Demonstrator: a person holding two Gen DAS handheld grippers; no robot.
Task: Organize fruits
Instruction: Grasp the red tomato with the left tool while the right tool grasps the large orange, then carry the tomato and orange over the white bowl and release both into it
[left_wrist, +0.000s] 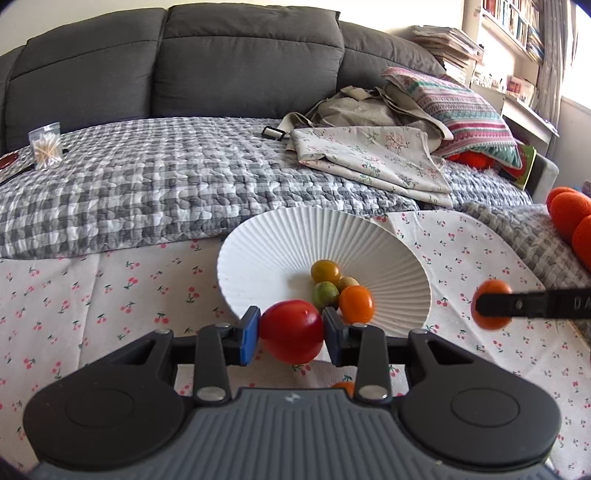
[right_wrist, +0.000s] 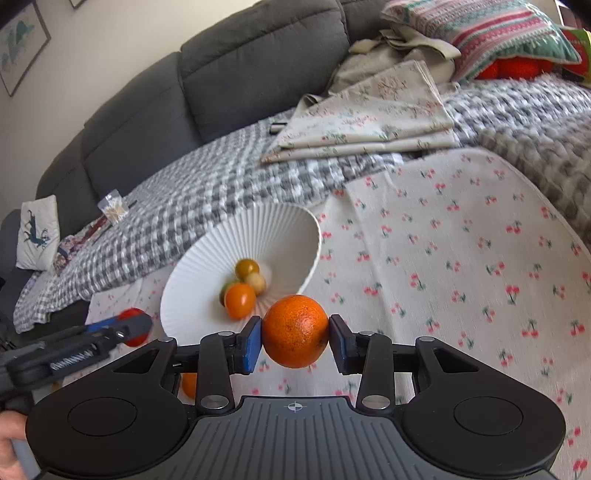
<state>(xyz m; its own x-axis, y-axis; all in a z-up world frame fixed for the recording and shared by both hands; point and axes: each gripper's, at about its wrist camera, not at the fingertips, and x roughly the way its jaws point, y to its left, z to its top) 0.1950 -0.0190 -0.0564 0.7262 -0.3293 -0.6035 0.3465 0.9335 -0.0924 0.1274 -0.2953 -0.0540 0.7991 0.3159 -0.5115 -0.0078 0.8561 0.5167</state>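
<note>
Right up close in the left wrist view, the left gripper (left_wrist: 291, 332) is clamped on a red tomato (left_wrist: 291, 331), blue pads pressing it from both sides, hovering just at the near rim of the white ribbed bowl (left_wrist: 280, 236). Same deal on the other side: the right gripper (right_wrist: 294, 336) is squeezing a small orange (right_wrist: 294, 331) between its pads, held over the cherry-print cloth (right_wrist: 461, 258) just beside the bowl.

Inside the bowl there's already a little pile touching each other: an orange tomato (left_wrist: 356, 304), a green one (left_wrist: 325, 294), a darker yellow-brown one (left_wrist: 325, 271) and a pale one (left_wrist: 347, 283) tucked behind. One more orange fruit (right_wrist: 189, 384) sits on the cloth, mostly hidden under the gripper, so can't say much about it.

Bowl is tilted on the cloth, open side facing the cameras. Behind it there's a grey checked blanket (left_wrist: 147, 184), a grey sofa (left_wrist: 221, 55), some folded floral fabric (left_wrist: 369, 158) and a striped pillow (left_wrist: 461, 107). A hand (right_wrist: 9, 443) shows at the bottom left of the right wrist view.
</note>
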